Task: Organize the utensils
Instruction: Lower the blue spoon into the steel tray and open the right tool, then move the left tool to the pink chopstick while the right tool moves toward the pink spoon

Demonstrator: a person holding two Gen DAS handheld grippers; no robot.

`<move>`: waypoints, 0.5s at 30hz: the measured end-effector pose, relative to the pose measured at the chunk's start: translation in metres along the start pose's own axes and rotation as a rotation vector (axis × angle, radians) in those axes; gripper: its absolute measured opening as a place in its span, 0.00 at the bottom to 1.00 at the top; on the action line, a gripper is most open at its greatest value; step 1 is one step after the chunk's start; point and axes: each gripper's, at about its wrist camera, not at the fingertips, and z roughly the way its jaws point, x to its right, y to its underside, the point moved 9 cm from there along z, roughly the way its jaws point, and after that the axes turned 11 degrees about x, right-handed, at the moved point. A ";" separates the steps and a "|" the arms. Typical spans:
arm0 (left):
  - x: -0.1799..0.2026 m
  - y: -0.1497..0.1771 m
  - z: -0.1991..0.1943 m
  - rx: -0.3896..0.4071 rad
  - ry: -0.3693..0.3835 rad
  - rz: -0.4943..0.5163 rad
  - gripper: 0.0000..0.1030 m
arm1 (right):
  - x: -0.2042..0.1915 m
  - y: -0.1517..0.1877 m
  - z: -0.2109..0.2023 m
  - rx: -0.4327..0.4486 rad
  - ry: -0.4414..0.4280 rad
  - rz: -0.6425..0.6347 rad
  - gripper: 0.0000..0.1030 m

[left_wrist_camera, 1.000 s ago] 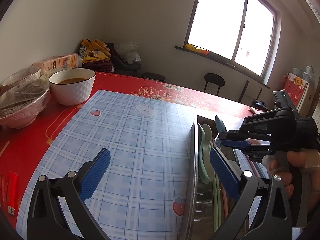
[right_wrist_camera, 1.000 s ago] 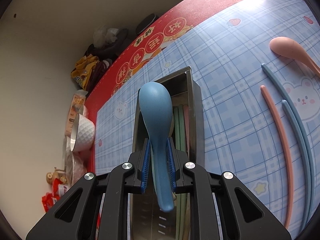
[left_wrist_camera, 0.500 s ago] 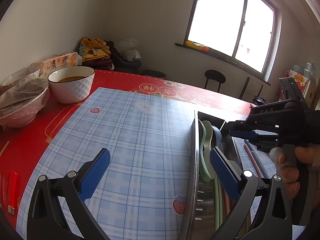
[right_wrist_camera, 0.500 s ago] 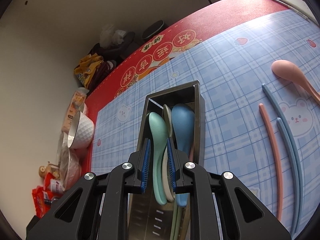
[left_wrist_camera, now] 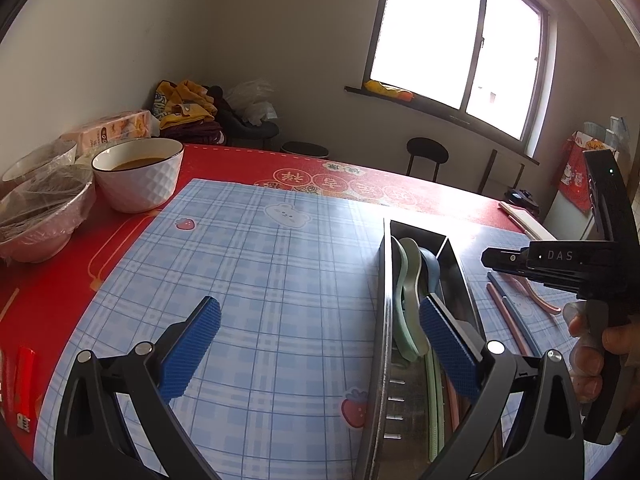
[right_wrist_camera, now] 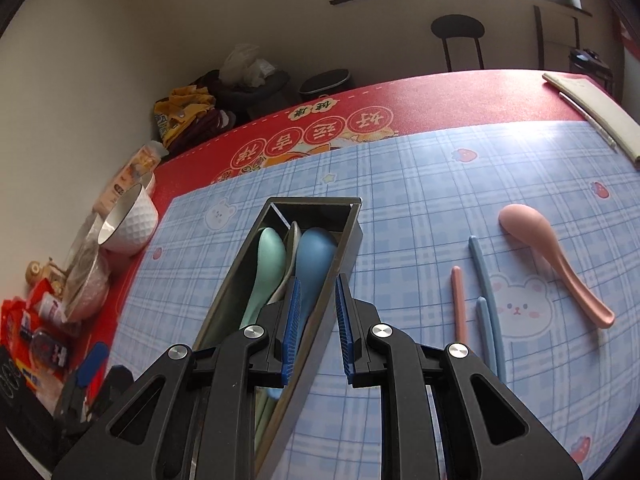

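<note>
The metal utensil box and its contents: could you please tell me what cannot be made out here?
- Right wrist view: the metal utensil box's near end, hidden behind the right gripper.
- Same view: the blue spoon's handle, covered by the gripper's fingers.
- Left wrist view: the green spoon's handle end, cut off by the bottom edge.
- Left wrist view: pink spoon mostly behind the right gripper.

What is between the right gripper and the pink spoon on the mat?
Nothing visible blocks it. The right gripper is open above the metal tray's wall; the pink spoon lies farther right, with only the loose chopsticks flat on the mat between.
</note>
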 end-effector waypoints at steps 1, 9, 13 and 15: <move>0.001 0.000 0.000 0.000 0.000 0.004 0.94 | 0.001 0.000 -0.003 0.007 0.000 -0.018 0.25; 0.006 0.003 0.002 -0.003 -0.007 0.039 0.94 | 0.016 0.002 -0.023 0.070 0.021 -0.152 0.56; 0.008 0.004 0.003 -0.006 -0.005 0.047 0.94 | 0.019 0.008 -0.033 0.083 -0.043 -0.170 0.69; 0.008 0.005 0.003 -0.008 -0.003 0.044 0.94 | 0.022 0.009 -0.040 0.106 -0.064 -0.178 0.78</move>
